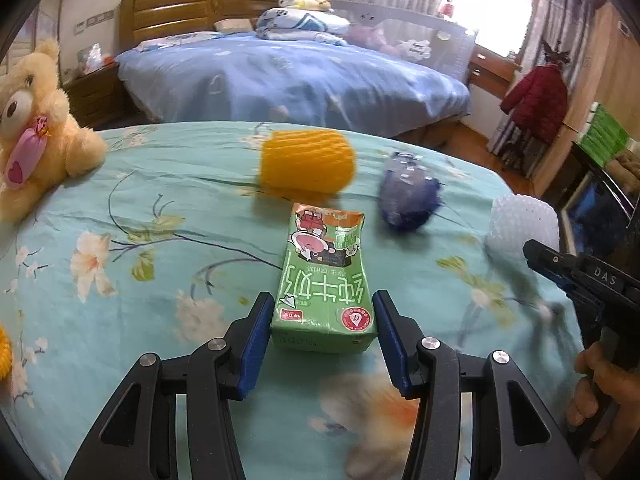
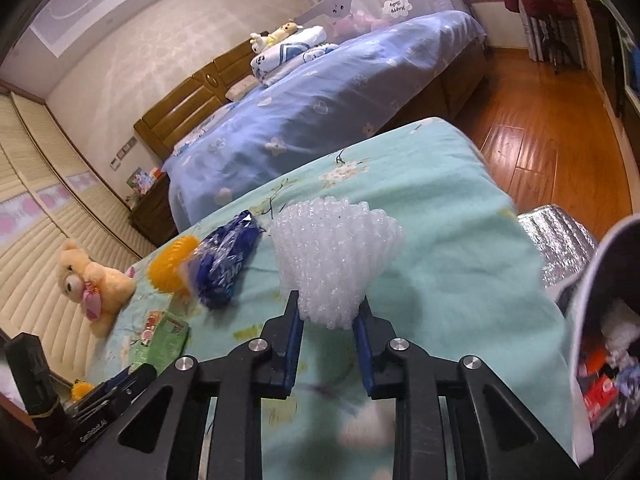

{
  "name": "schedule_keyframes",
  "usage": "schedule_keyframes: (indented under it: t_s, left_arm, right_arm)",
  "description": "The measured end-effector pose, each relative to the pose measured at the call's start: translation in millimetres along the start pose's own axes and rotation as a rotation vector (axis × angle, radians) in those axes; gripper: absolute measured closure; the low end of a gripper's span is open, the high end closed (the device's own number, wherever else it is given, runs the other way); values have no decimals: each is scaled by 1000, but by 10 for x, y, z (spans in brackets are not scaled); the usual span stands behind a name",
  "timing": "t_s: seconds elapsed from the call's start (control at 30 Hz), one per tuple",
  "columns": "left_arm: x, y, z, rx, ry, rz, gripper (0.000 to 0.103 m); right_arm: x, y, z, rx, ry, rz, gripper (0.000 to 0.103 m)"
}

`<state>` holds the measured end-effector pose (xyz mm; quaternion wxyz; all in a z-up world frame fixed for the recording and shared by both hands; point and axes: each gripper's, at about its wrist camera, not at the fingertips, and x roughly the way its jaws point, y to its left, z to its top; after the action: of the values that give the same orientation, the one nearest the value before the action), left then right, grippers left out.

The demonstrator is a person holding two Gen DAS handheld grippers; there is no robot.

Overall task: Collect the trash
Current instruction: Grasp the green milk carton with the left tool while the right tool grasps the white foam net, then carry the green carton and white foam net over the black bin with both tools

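A green milk carton (image 1: 325,280) lies on the teal floral bedspread (image 1: 168,184). My left gripper (image 1: 322,312) is open, its blue pads either side of the carton's near end with small gaps. My right gripper (image 2: 330,312) is shut on a white foam net sleeve (image 2: 334,256), held above the bedspread; the sleeve also shows in the left wrist view (image 1: 520,228). A yellow foam net (image 1: 307,164) and a crumpled blue wrapper (image 1: 408,192) lie beyond the carton. The carton also shows in the right wrist view (image 2: 166,338).
A yellow teddy bear (image 1: 36,136) sits at the left. A bag holding trash (image 2: 608,356) hangs at the right edge, beside a silver foil bag (image 2: 560,240). A bed with a blue cover (image 1: 288,76) stands behind. Wooden floor (image 2: 540,140) lies right.
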<state>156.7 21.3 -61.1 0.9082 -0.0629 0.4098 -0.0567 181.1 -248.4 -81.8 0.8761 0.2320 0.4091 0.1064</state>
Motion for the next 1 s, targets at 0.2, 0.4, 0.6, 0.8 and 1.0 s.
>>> schedule_keyframes:
  t_s: [0.2,0.4,0.6,0.8,1.0]
  left_arm:
    - [-162,-220,-100,41,-8,-51,54]
    - [-281,-470,-186,91,-14,-103,54]
    - [-361,-681,-246,136,-15,-146,54]
    - [-358,-866,-295,173,-6,-177,54]
    - [-331,-1073,-333,212,5,-208,54]
  right_arm:
    - [-315,-55,-155,11,-18,8,79]
    - [-561,-112,-297,13,-25,-2,79]
    - [-777,-217,-384,28,-44,-18,79]
    - [-957,-363,-458,47,-59,-37,79]
    - [-1158,-601,-537,87,-81,-69,79]
